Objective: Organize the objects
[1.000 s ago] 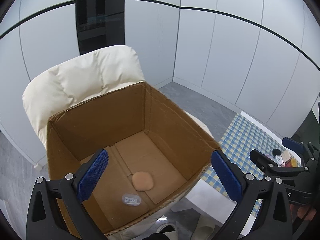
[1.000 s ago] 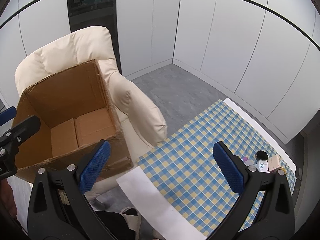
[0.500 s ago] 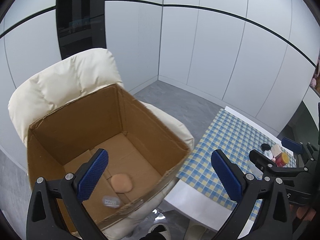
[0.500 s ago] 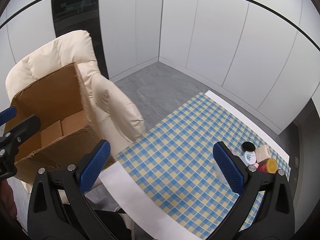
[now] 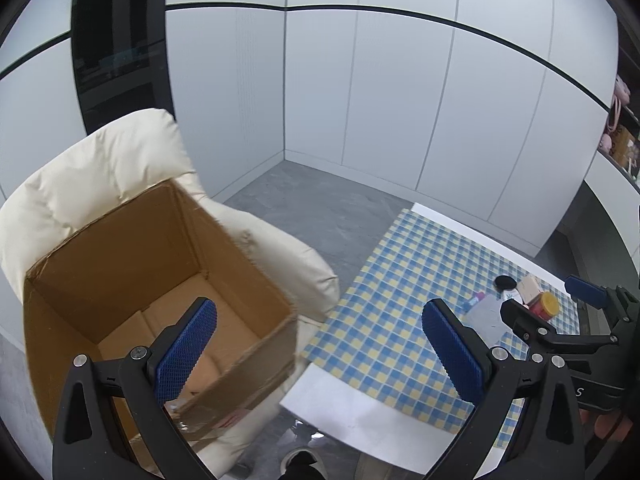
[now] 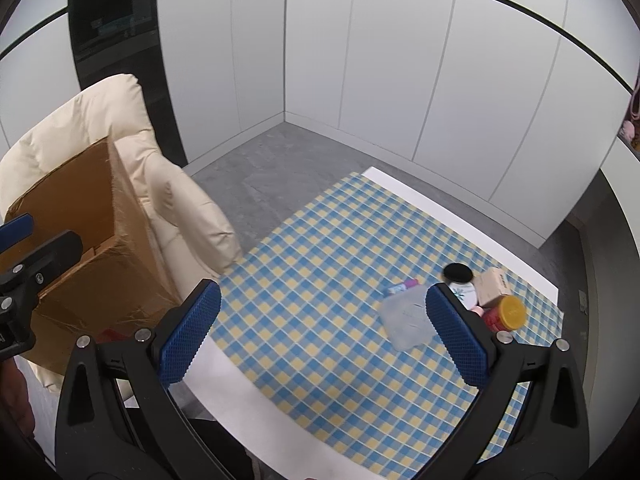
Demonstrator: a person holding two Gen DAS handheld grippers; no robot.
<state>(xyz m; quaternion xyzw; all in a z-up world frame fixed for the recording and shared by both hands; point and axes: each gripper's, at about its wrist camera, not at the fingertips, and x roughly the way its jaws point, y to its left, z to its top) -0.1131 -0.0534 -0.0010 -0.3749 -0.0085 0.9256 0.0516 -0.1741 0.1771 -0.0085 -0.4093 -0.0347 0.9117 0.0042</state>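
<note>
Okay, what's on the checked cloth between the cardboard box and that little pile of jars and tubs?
Nothing: in the right wrist view the checked cloth is bare between the cardboard box and the pile.

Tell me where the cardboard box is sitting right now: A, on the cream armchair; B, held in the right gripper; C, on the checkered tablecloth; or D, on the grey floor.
A: the open cardboard box rests on the seat of the cream armchair, beside the table's checkered cloth, and both the left gripper and right gripper are open and empty.
</note>
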